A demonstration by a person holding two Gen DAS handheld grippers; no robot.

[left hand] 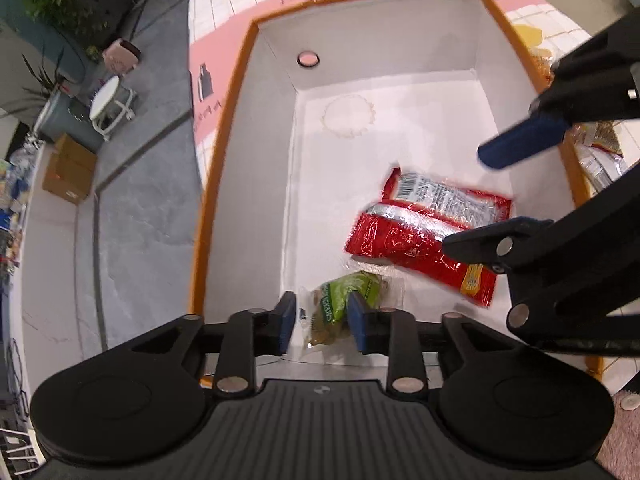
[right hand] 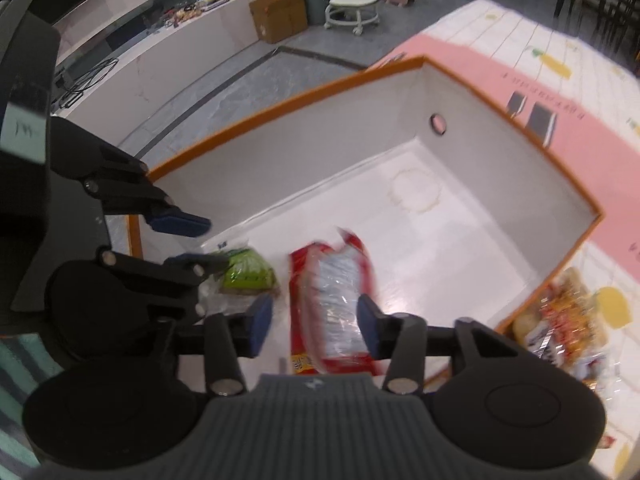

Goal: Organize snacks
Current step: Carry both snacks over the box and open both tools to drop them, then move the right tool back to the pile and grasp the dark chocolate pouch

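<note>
red packet (left hand: 416, 236), green packet (left hand: 346, 300), orange-rimmed white box (left hand: 224, 160).

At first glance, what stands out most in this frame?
A big orange-rimmed white box fills both views. On its floor lie a red snack packet and, beside it in the corner, a green one. The left gripper and right gripper hang open above them.

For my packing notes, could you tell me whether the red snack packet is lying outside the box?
No, the red snack packet lies inside the box.

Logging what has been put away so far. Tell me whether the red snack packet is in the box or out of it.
In. The red packet lies flat on the white floor of the orange-rimmed box, beside a green packet; more snacks wait outside.
</note>
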